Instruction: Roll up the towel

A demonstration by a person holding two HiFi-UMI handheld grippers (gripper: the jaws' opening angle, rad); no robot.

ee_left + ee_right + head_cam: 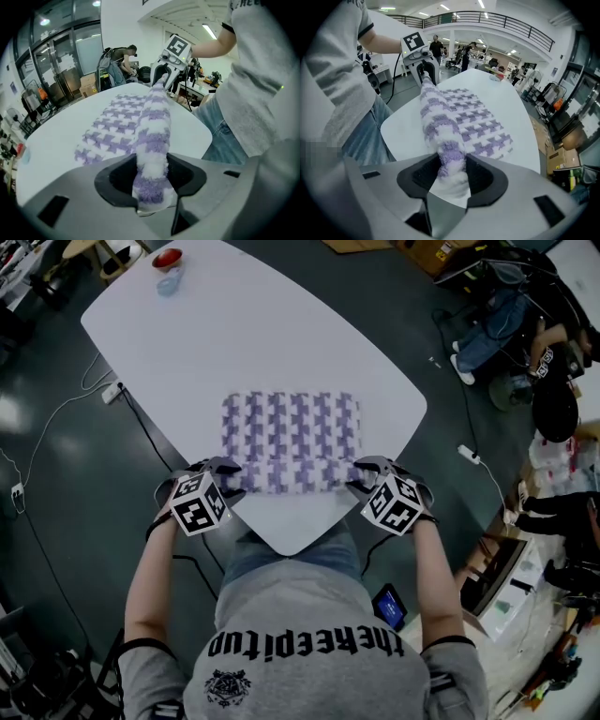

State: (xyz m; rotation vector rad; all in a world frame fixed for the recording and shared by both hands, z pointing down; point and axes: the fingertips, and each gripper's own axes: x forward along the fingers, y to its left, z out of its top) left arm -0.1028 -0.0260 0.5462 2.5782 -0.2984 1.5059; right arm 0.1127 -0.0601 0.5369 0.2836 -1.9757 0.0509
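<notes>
A purple-and-white patterned towel (291, 432) lies on the white table (253, 334), its near edge turned up into a thick roll (291, 476). My left gripper (228, 472) is shut on the roll's left end (151, 173), the fluffy cloth squeezed between both pads. At the other end, my right gripper (361, 474) is shut on the roll's right end (450, 161). In the left gripper view the right gripper (161, 77) shows at the roll's far end; in the right gripper view the left gripper (425, 70) shows likewise. The rest of the towel (480, 122) lies flat.
A red bowl (168, 258) and a small bluish object (170, 280) sit at the table's far left corner. Cables and a power strip (111, 392) lie on the floor at left. People and cluttered desks (553, 352) stand at right.
</notes>
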